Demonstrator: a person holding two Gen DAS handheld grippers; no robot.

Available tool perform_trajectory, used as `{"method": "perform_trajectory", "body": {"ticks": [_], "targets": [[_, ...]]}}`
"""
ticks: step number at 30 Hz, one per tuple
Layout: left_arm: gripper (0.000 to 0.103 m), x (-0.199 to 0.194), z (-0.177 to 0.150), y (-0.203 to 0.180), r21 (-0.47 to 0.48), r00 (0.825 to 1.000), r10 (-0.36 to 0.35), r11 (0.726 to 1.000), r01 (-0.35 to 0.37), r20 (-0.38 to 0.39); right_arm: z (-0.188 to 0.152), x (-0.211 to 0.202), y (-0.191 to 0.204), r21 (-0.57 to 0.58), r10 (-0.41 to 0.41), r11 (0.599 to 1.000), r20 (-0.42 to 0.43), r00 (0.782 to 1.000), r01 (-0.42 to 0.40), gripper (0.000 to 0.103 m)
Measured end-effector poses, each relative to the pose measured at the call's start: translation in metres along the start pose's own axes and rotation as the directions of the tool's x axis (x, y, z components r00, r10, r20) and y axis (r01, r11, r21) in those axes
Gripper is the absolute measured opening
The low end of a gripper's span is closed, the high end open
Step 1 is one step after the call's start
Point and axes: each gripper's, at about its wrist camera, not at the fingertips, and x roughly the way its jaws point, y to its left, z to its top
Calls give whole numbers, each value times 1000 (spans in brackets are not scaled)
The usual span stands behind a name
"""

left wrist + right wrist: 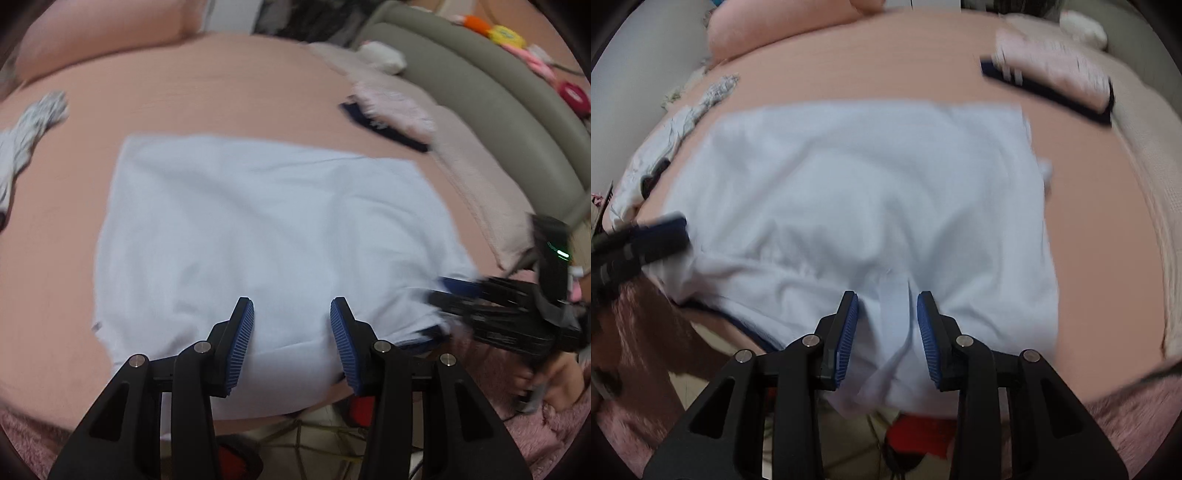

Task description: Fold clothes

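A pale blue garment (258, 221) (868, 192) lies spread flat on the pink bed sheet (221, 85), its near hem hanging over the bed's edge. My left gripper (291, 314) hovers over the near hem, open, its blue pads (242, 339) apart with flat cloth under the gap. My right gripper (888, 310) is open over the hem too; a raised fold of the cloth stands between its pads without being pressed. Each gripper shows blurred in the other's view, the right one (454, 295) at the garment's right corner and the left one (672, 229) at its left edge.
A folded pink garment on a navy one (388, 118) (1049, 81) lies at the far right of the bed. A crumpled grey-white garment (33, 125) (701, 99) lies at the far left. A pink pillow (99, 33) and a grey-green padded headboard (480, 92) border the bed.
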Motion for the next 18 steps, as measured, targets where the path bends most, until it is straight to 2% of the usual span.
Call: {"method": "perform_trajectory", "body": {"ticks": [3,7,9,11,12,13,15,16,17,18], "targets": [[45,8,-3,17,-14,992,113,993,-113,-48,-11,-7,-7,-3,11,1000,-34,999,-11,33],[45,8,-3,21,0,983,181,983,-181,-40,-17,-11,-10,1,21,1000,-59,998,-21,34],[45,2,-2,27,-64,995,101,993,-102,-20,-18,-18,-9,3,55,999,-40,998,-54,34],[45,-8,1,27,-101,1000,-11,995,14,26,-14,-26,-10,19,131,991,6,991,-131,34],[45,-10,2,23,-86,999,-5,996,9,39,-11,-30,-10,29,156,987,35,987,-157,34],[46,-11,3,20,-69,999,5,998,-1,50,-6,-33,-9,35,174,984,70,982,-177,34],[46,2,1,19,-29,990,139,990,-139,0,5,-31,-9,33,168,985,97,981,-172,37],[45,11,-1,26,-42,983,178,983,-180,-42,7,-25,-9,32,140,989,75,987,-143,38],[45,18,-3,36,-74,981,180,980,-186,-76,8,-18,-10,30,104,994,41,994,-106,38],[41,16,-2,42,-96,984,163,981,-170,-71,9,-11,-10,28,68,997,8,998,-69,38]]}}
